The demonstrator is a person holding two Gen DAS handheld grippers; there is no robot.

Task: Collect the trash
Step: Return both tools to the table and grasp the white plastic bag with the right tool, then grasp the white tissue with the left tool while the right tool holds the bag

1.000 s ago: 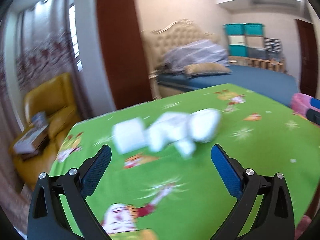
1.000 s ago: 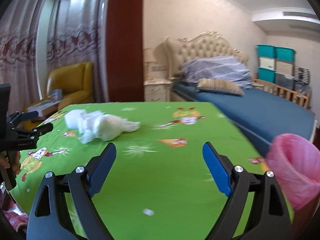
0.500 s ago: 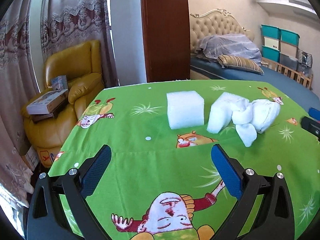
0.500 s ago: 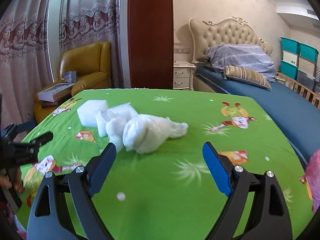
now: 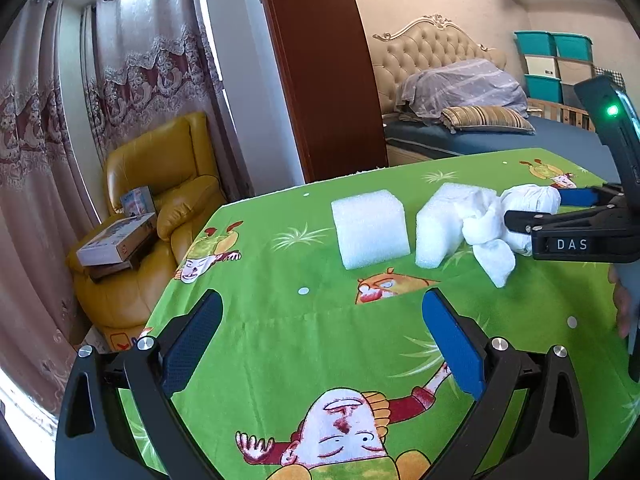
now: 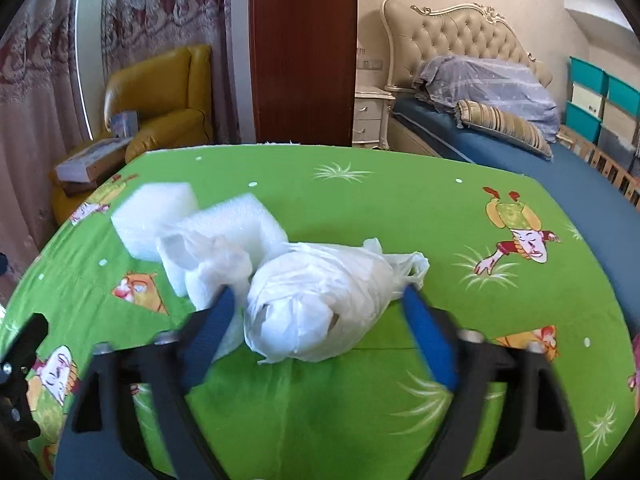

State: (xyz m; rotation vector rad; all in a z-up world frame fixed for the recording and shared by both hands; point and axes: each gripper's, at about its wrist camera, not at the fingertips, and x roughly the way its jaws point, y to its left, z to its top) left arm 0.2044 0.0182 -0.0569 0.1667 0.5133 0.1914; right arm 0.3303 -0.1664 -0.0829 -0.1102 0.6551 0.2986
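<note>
A knotted white plastic bag bundle lies on the green cartoon tablecloth. My right gripper straddles it and its jaws are closing; a small gap still shows by the left pad. From the left wrist view the right gripper reaches in from the right around the bundle. Crumpled white wrapping and two white foam blocks sit just left of the bundle. My left gripper hovers open over bare cloth, short of the foam block.
A yellow armchair with boxes on it stands off the table's left edge. A dark wooden panel and a bed lie beyond the far edge. A bit of pink bag shows at the right rim.
My right gripper has advanced to the bag bundle and its jaws have narrowed around it. It now shows in the left wrist view. The left gripper shifted slightly, still open.
</note>
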